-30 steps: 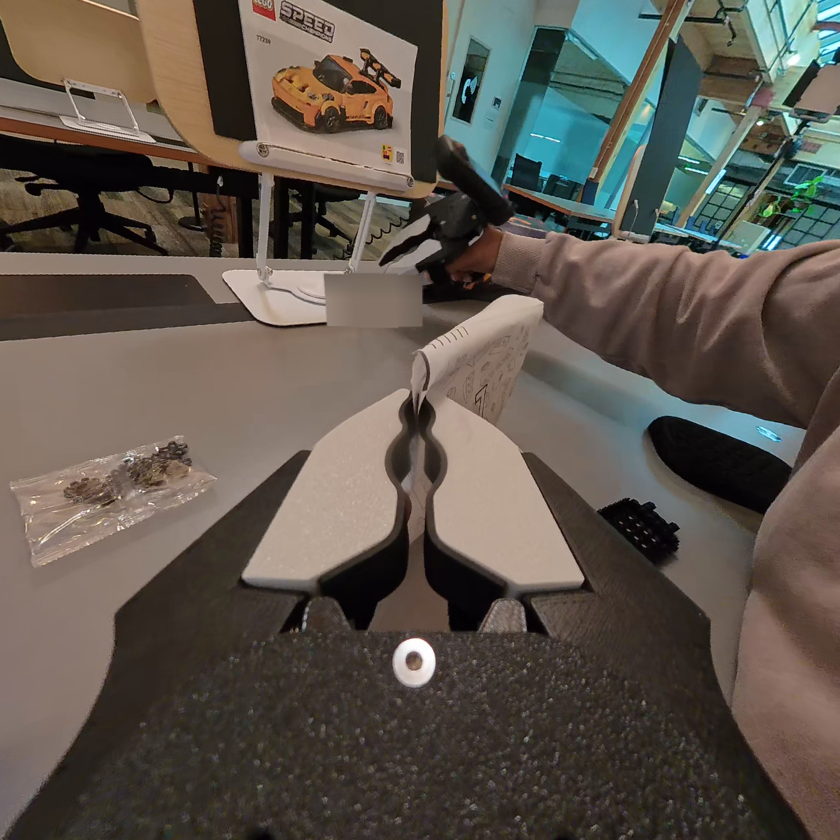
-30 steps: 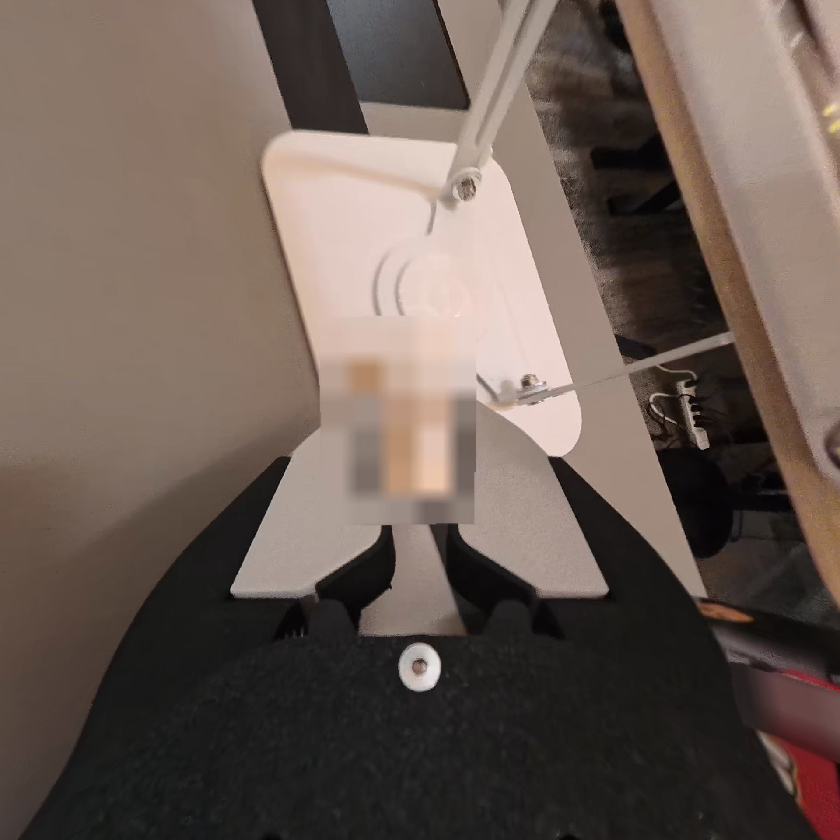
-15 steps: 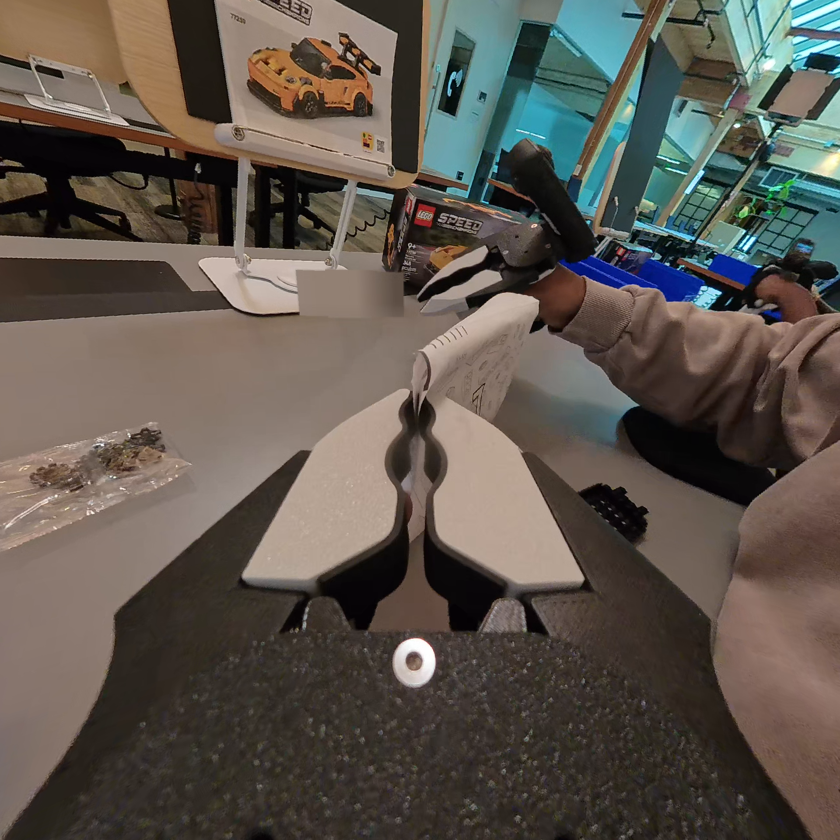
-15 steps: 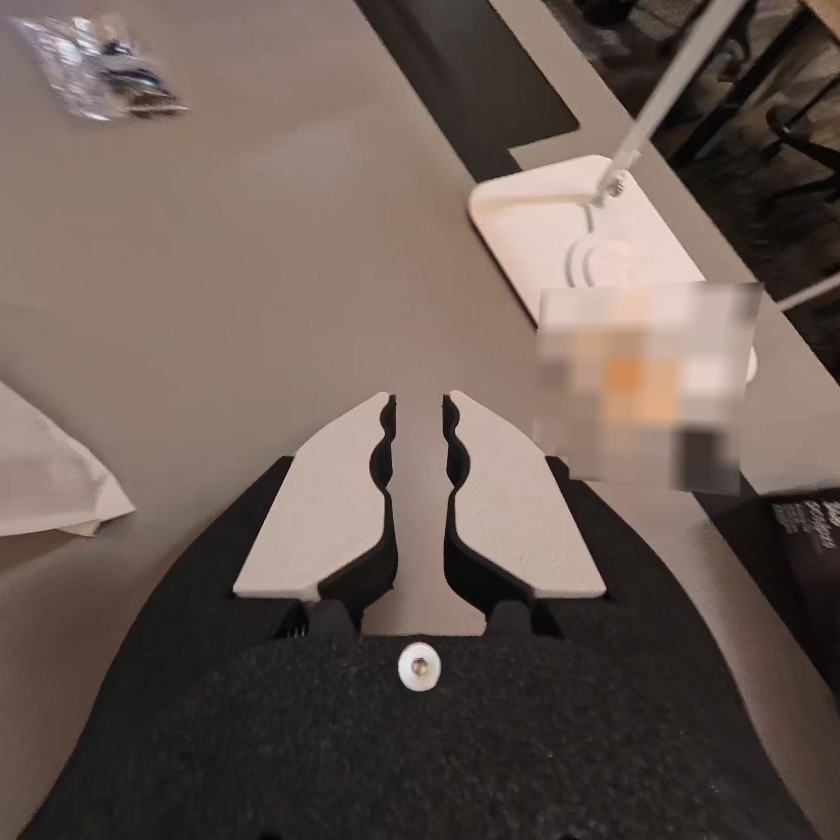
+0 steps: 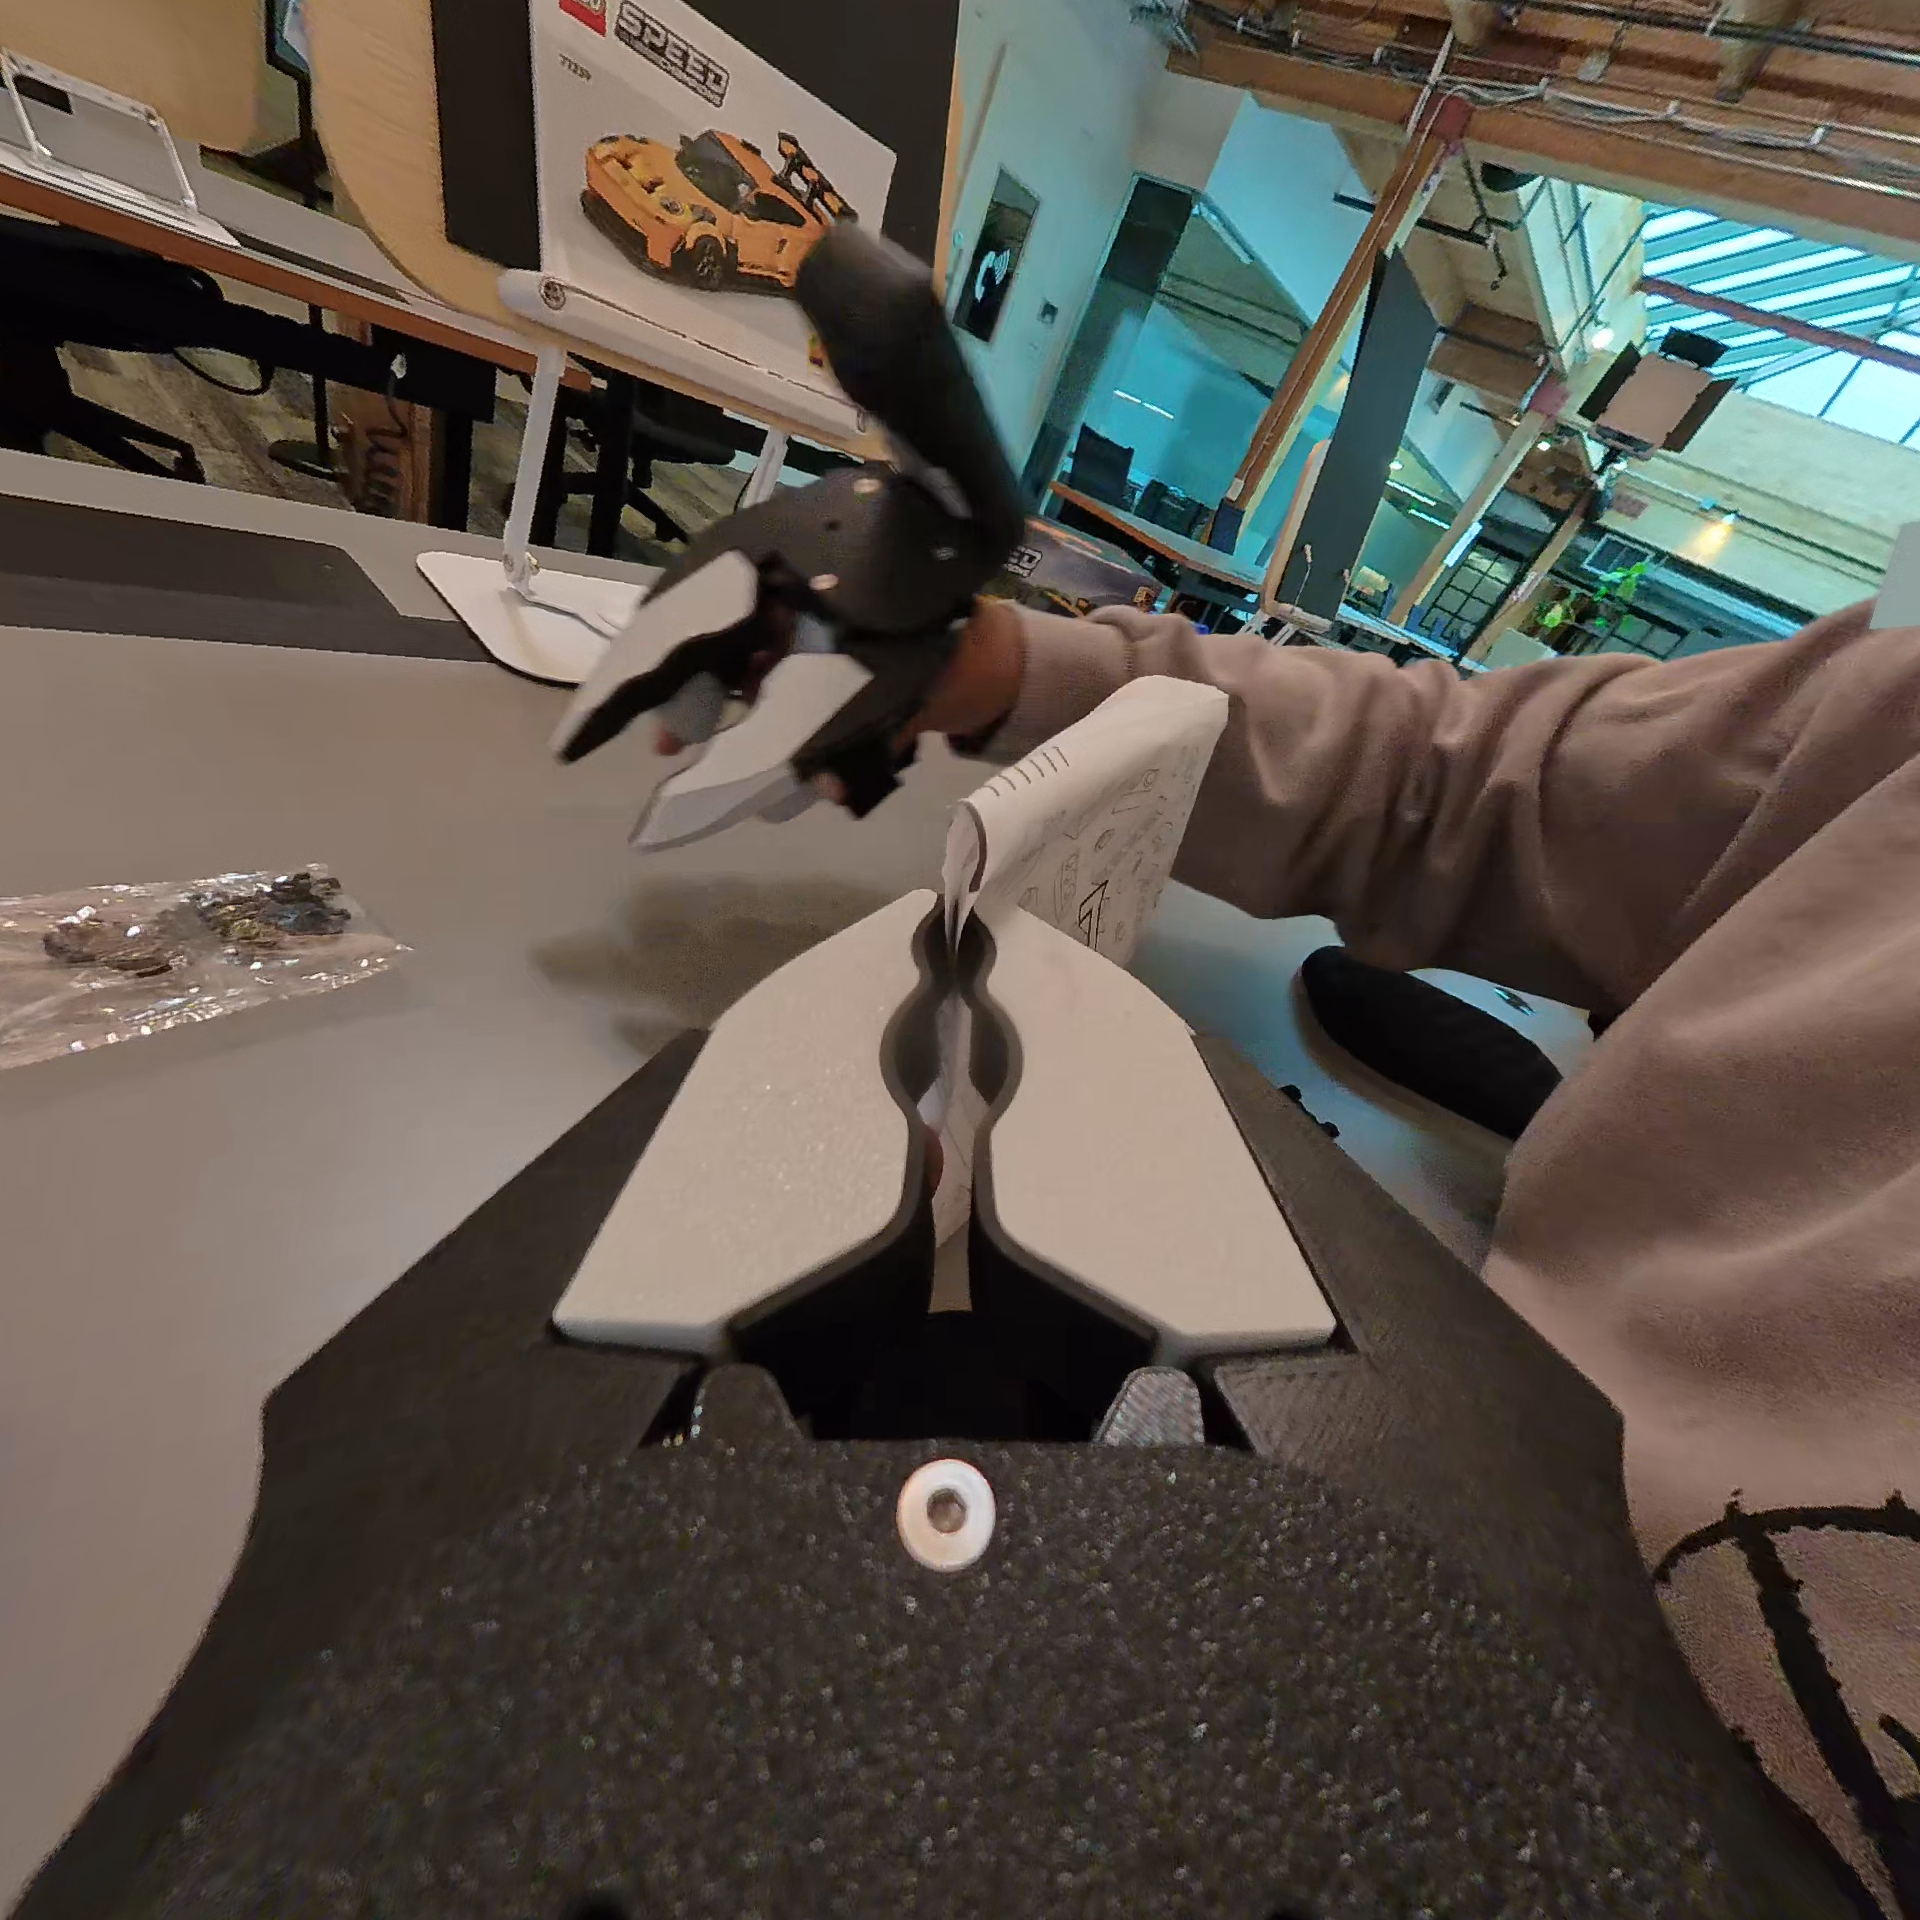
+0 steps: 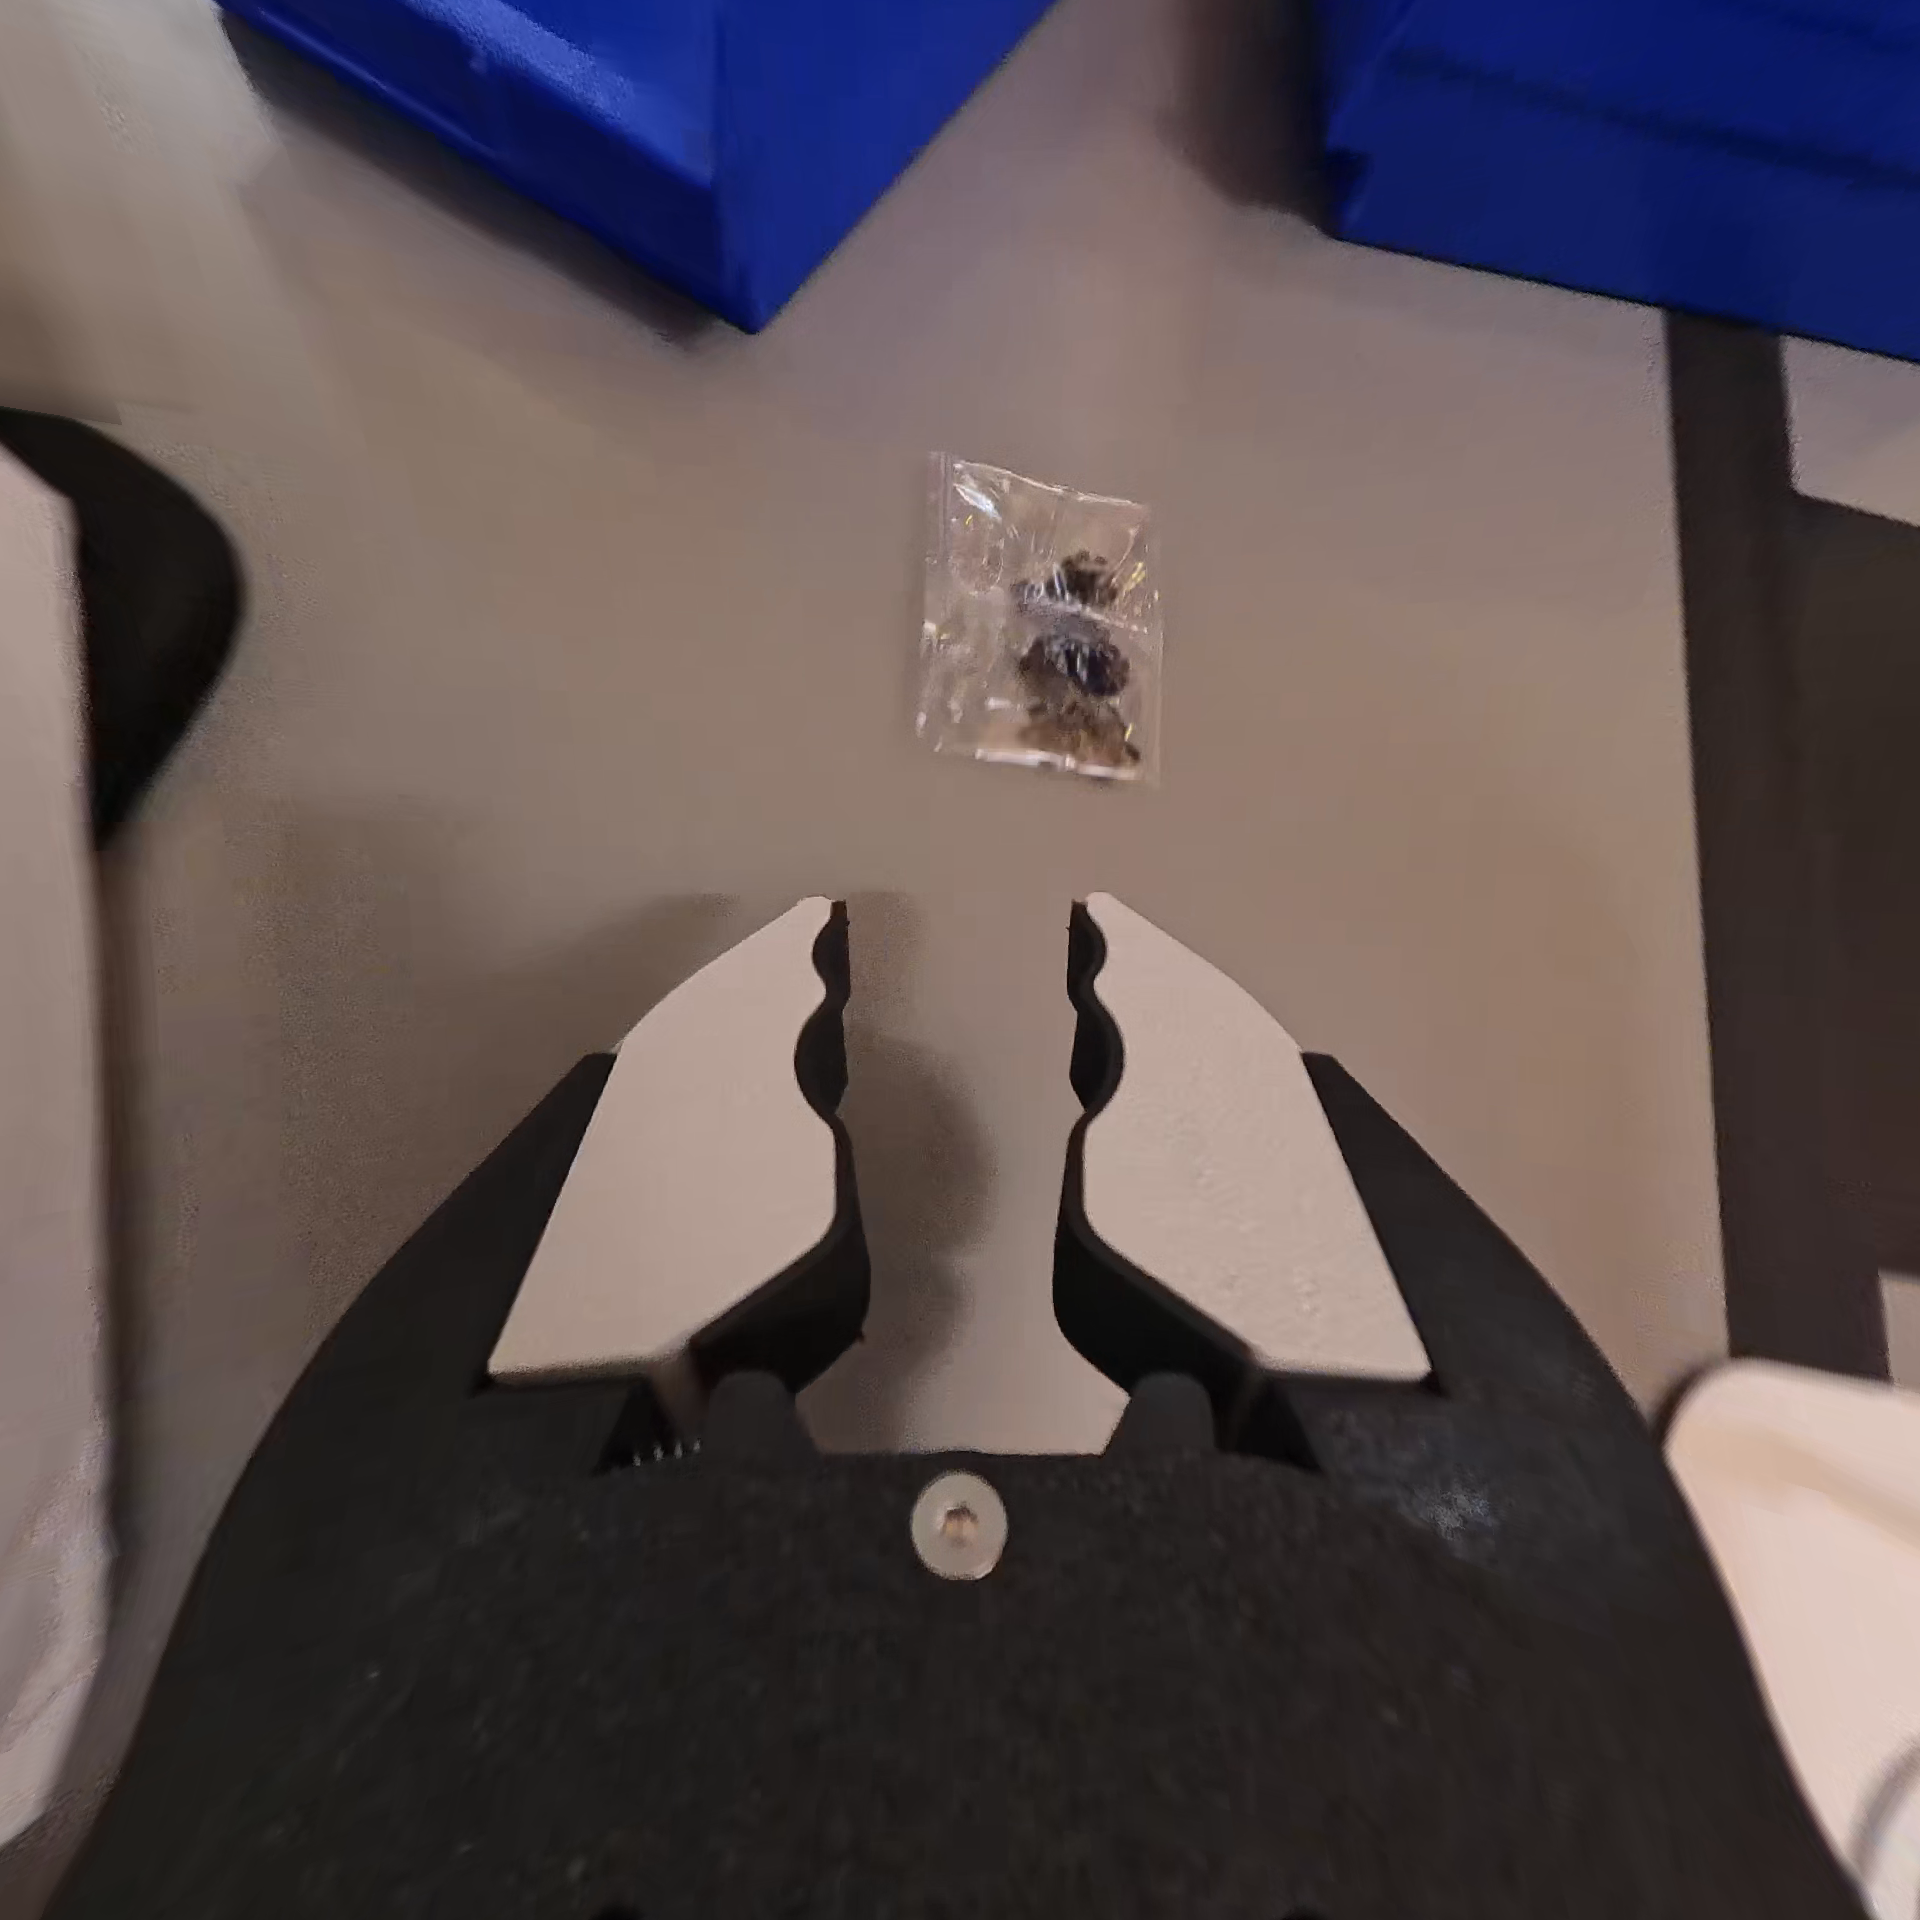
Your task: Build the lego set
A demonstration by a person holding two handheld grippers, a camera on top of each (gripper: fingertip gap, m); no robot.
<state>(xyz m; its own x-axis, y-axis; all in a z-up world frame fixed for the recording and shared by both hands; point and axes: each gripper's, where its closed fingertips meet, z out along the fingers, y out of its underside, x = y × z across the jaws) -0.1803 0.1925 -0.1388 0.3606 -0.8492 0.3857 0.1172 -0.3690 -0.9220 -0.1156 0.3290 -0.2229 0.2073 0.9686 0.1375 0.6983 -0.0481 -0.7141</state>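
Note:
My left gripper [image 5: 951,925] is shut on a white paper bag [image 5: 1101,831] with line drawings printed on it, and holds it upright above the grey table [image 5: 312,1143]. My right gripper [image 6: 956,914] is open and empty, pointing down at the table, a short way short of a small clear plastic bag of dark parts [image 6: 1044,623]. The right gripper also shows in the left wrist view [image 5: 634,779], jaws apart, hovering above the table to the right of the same clear bag [image 5: 187,935].
An instruction sheet with an orange car picture [image 5: 707,177] stands on a white stand [image 5: 530,613] at the back. Blue bins [image 6: 644,135] lie beyond the clear bag. A black oval pad [image 5: 1423,1029] lies under the person's sleeve [image 5: 1507,810]. My right fingertips sit around 15 cm from my left ones.
My right gripper swung away from the white stand towards the clear bag and opened wider. My left gripper stayed shut on the paper bag.

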